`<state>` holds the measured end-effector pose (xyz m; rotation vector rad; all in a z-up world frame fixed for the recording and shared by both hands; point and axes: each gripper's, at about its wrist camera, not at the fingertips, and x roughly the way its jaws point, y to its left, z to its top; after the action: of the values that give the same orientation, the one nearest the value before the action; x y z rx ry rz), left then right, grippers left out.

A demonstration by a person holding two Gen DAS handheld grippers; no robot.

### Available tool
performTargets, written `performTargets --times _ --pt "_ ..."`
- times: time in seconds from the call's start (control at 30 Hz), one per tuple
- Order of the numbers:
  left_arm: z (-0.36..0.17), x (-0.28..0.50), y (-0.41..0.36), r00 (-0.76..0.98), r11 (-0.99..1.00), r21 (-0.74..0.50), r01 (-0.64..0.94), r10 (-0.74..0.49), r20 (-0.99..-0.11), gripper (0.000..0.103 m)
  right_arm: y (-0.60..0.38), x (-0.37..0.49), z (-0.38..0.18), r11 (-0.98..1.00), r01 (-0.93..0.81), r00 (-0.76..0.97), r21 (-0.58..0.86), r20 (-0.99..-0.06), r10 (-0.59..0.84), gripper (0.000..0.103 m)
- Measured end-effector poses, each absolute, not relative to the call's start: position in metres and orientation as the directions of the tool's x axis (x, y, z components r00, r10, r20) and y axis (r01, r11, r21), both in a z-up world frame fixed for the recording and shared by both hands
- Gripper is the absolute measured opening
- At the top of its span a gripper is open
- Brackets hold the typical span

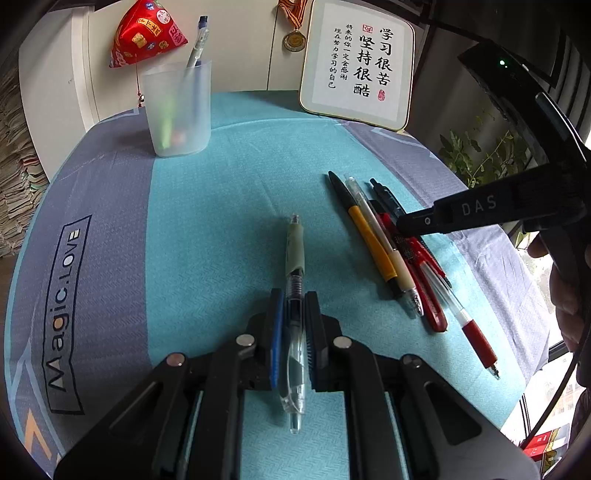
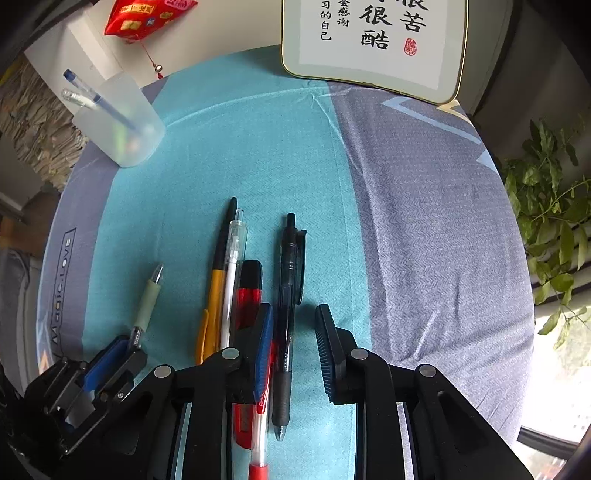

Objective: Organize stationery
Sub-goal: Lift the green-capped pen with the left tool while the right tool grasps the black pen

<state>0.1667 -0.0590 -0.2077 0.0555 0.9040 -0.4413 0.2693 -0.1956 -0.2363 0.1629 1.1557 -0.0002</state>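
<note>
Clamping the clear pen (image 1: 294,332) across its barrel, the left gripper (image 1: 294,328) is pinching it between closed fingers, tip pointing far toward the cup (image 1: 179,110) at the far left of the bench (image 1: 221,192). The right gripper (image 2: 295,350) is standing open over the black pen (image 2: 286,321), its fingers straddling it without pressing, beside the pile of pens (image 2: 229,295) near the bench's middle. These pens are looking light, stiff and slick, so gripping mid-barrel or on the rubber sleeve seems safest against rolling.

A framed calligraphy plaque (image 1: 356,64), red pouch (image 1: 146,33) (tasselled), medal (image 1: 294,40), leafy plant (image 2: 550,206).
</note>
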Motion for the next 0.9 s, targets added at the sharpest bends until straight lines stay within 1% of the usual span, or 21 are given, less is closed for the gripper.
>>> performTargets --times 0.07,0.27,0.4,0.5,0.63,0.73,0.83,0.9 --pt "-0.208 0.167 -0.059 0.536 0.911 -0.135 0.390 -0.344 -0.771 0.009 -0.191 0.268 -0.236 0.990 0.070 0.405 0.119 -0.911 0.081 0.011" --pt "-0.207 0.170 -0.061 0.528 0.913 -0.134 0.384 -0.336 -0.780 0.009 -0.186 0.268 -0.235 0.993 0.070 0.438 0.095 -0.897 0.055 0.011" --pt "-0.207 0.172 -0.059 0.520 0.912 -0.143 0.386 -0.343 -0.783 0.009 -0.199 0.260 -0.233 0.986 0.089 0.471 0.139 -0.879 0.081 0.011" --pt "-0.206 0.169 -0.057 0.530 0.911 -0.132 0.390 -0.340 -0.777 0.009 -0.205 0.253 -0.229 0.985 0.109 0.504 0.134 -0.861 0.061 0.011" --pt "-0.200 0.166 -0.053 0.531 0.894 -0.173 0.412 -0.390 -0.752 0.009 -0.216 0.242 -0.227 0.963 0.092 0.535 0.254 -0.828 0.167 0.011" --pt "-0.197 0.168 -0.051 0.524 0.891 -0.185 0.415 -0.400 -0.752 0.009 -0.216 0.240 -0.228 0.969 0.108 0.551 0.223 -0.824 0.129 0.011" --pt "-0.201 0.170 -0.056 0.499 0.884 -0.176 0.433 -0.397 -0.770 0.009 -0.221 0.235 -0.229 0.960 0.108 0.549 0.258 -0.820 0.159 0.011" --pt "-0.203 0.171 -0.060 0.487 0.880 -0.184 0.437 -0.404 -0.774 0.010 -0.222 0.232 -0.229 0.961 0.115 0.553 0.253 -0.820 0.150 0.011"
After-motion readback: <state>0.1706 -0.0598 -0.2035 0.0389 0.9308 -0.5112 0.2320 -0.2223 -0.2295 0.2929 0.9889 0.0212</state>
